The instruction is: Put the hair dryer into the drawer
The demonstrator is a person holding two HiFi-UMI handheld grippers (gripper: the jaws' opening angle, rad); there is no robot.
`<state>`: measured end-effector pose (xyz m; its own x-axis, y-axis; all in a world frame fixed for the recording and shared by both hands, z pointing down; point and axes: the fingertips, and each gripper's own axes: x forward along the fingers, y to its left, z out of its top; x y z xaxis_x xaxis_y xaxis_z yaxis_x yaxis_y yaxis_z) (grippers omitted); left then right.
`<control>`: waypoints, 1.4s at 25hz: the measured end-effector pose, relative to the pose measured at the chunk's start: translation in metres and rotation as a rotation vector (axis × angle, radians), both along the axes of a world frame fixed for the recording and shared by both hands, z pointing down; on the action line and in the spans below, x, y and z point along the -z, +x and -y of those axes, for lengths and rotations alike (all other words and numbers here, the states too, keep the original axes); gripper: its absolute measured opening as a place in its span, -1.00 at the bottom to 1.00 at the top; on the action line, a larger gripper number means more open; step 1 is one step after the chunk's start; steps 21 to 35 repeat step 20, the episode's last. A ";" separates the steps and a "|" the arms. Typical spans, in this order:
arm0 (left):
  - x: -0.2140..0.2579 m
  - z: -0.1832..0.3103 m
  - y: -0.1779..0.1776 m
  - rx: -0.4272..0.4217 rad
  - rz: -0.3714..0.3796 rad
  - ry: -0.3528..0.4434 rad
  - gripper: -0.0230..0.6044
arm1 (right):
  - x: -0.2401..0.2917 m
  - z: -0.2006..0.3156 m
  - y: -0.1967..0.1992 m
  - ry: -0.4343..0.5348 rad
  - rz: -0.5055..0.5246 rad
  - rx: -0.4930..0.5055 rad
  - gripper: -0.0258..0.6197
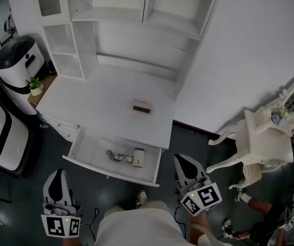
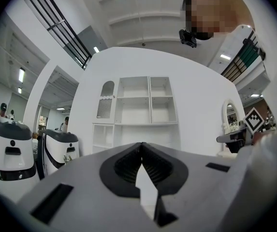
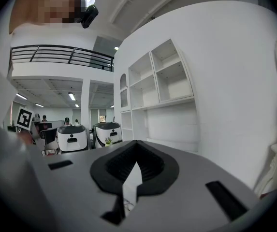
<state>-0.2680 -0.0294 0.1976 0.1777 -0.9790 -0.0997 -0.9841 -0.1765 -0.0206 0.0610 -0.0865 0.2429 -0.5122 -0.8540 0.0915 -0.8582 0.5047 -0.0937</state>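
Two grey tools show low in the head view, the left gripper (image 1: 59,174) and right gripper (image 1: 180,160), both short of the open white drawer (image 1: 111,174) under the white counter (image 1: 105,104). The white hair dryer (image 1: 138,158) already lies inside, its cord (image 1: 115,156) seemingly coiled beside it. Left gripper view: jaws pressed together, empty. Right gripper view: likewise closed on nothing, probably because the load is delivered.
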 end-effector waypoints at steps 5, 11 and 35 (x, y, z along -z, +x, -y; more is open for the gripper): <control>0.000 0.004 0.004 -0.008 0.004 0.003 -0.87 | 0.000 0.002 -0.001 0.005 0.012 0.001 -0.90; -0.001 0.008 0.006 -0.011 0.004 0.003 -0.87 | -0.001 0.005 0.000 0.005 0.015 0.000 -0.90; 0.003 0.012 0.003 -0.014 0.002 0.010 -0.87 | 0.005 0.009 -0.005 0.017 0.014 0.000 -0.90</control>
